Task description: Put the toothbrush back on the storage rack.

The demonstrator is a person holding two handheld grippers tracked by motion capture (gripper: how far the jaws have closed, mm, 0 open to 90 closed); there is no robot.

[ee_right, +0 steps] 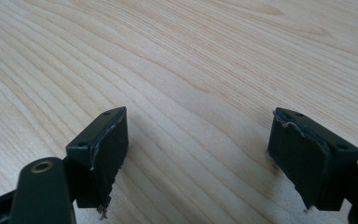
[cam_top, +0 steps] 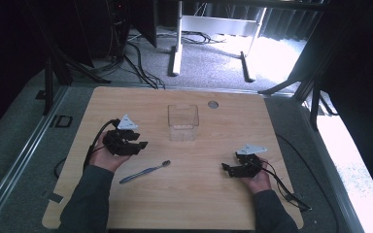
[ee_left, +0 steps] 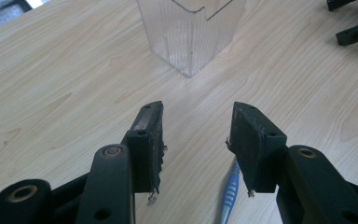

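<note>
A blue toothbrush (cam_top: 144, 172) lies flat on the wooden table (cam_top: 213, 204), head toward the right; its handle (ee_left: 229, 193) shows between and below my left jaws. A clear square plastic cup (cam_top: 183, 122) stands upright at mid-table, and in the left gripper view the cup (ee_left: 191, 32) is just ahead. My left gripper (cam_top: 143, 144) hovers left of the cup and above the toothbrush, open and empty (ee_left: 196, 135). My right gripper (cam_top: 227, 167) rests low at the right, open with bare wood between its jaws (ee_right: 198, 149).
A round grommet (cam_top: 213, 104) sits in the table near the far edge. Cables (cam_top: 291, 191) trail from both grippers over the table's sides. Beyond the table stand a white desk frame (cam_top: 213, 29) and floor cables (cam_top: 136, 63). The right gripper's jaws (ee_left: 356, 32) show far off in the left gripper view.
</note>
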